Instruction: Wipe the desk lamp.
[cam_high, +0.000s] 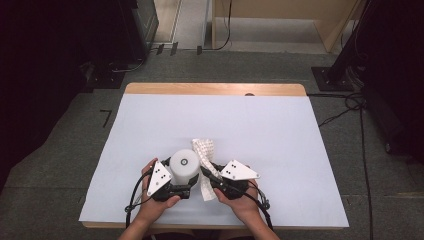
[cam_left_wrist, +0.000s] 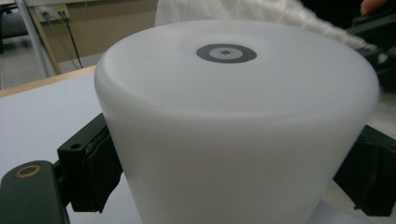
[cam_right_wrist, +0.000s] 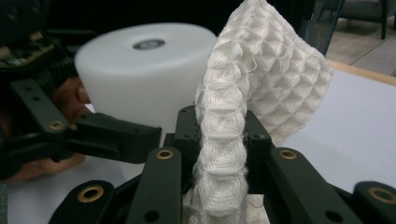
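Note:
A white upturned cup (cam_high: 184, 165) with a grey ring mark on its flat top stands near the table's front edge. My left gripper (cam_high: 183, 187) is shut on the cup (cam_left_wrist: 233, 121), its black pads (cam_left_wrist: 95, 172) pressed against both sides. A white waffle-weave cloth (cam_high: 205, 152) rises just right of the cup and leans against it. My right gripper (cam_high: 207, 174) is shut on the cloth (cam_right_wrist: 233, 135), which stands upright between the jaws and folds over to the right. The cup (cam_right_wrist: 140, 70) sits left of the cloth in the right gripper view.
A white sheet (cam_high: 250, 130) covers the wooden table (cam_high: 215, 88). Beyond the far edge lie grey carpet, cables (cam_high: 350, 107) at the right and dark stands at both sides. The person's hands (cam_high: 155, 207) hold both grippers at the table's front edge.

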